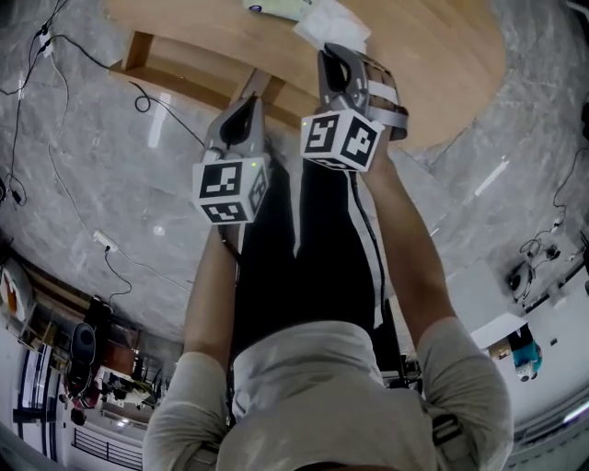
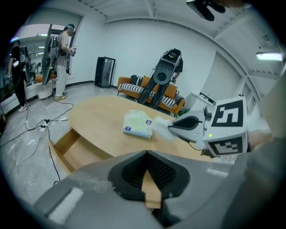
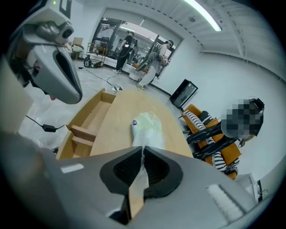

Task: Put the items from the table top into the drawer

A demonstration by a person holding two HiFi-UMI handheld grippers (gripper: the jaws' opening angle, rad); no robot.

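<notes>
A pale green tissue pack (image 2: 138,124) lies on the round wooden table (image 2: 98,123); it also shows at the top edge in the head view (image 1: 274,7). My right gripper (image 3: 143,152) is shut on a white tissue sheet (image 3: 147,134) that runs from the tissue pack (image 3: 145,121) into its jaws. Overhead, the right gripper (image 1: 333,46) reaches over the table edge with the tissue sheet (image 1: 331,20) at its tips. My left gripper (image 2: 147,154) is shut with nothing in it, hovering left of the right gripper (image 2: 192,125), at the table's edge (image 1: 247,101). The open wooden drawer (image 2: 78,147) sits under the table's left side.
Black cables (image 1: 138,97) trail over the grey marble floor beside the drawer (image 1: 179,69). Behind the table stand a striped orange sofa (image 2: 134,85), a black machine on a stand (image 2: 165,67) and a dark cabinet (image 2: 104,71). People stand by the mirrors (image 2: 62,62).
</notes>
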